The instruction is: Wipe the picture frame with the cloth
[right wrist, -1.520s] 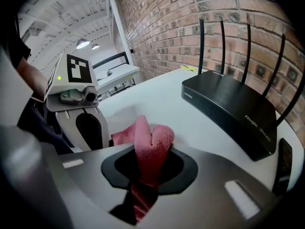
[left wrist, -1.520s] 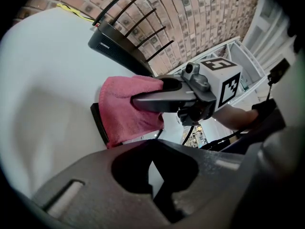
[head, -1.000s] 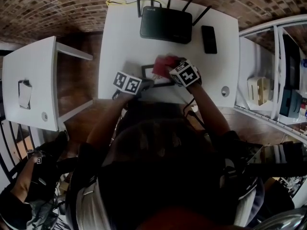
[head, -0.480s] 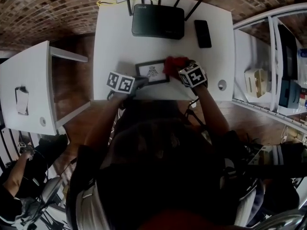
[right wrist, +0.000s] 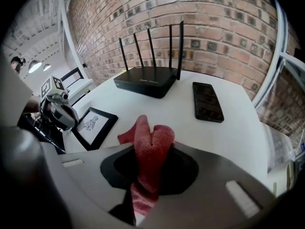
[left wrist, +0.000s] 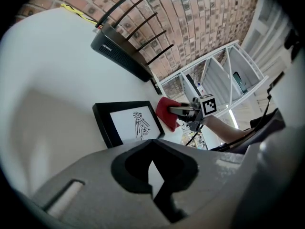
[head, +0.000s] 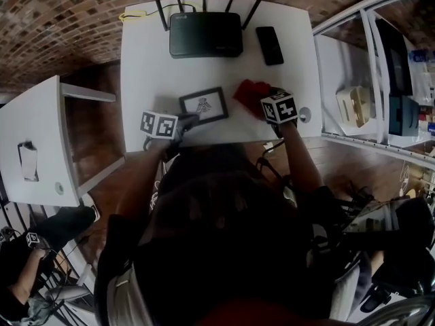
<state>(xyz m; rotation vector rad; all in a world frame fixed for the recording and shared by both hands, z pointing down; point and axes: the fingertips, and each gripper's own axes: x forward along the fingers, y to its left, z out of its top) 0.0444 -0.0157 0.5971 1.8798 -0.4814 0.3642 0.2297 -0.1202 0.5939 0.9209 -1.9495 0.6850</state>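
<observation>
Head view, cloth: The right gripper [head: 266, 102] clamps the red cloth [head: 250, 92] and holds it just right of the picture frame [head: 204, 105], apart from it.
Head view, frame: It lies flat on the white table [head: 146, 60], close to the front edge. The left gripper [head: 189, 120] sits at its near left corner.
Head view, step: Probably between strokes; the next move calls for carrying the cloth left onto the glass.
Left gripper view, jaws: Clenched on nothing, with bare table showing beneath. The frame lies just ahead; contact cannot be told.
Left gripper view, room: Open tabletop lies to the frame's left, and the router [left wrist: 121, 51] stands well behind it.
Right gripper view, grip: The jaws pinch a bunched fold of cloth, its loose end bulging above the tips.
Right gripper view, edges: The phone [right wrist: 208, 101] lies ahead to the right, near the table's right rim. Bare surface separates it from the frame, so a leftward sweep looks unobstructed, though the front edge is close.
</observation>
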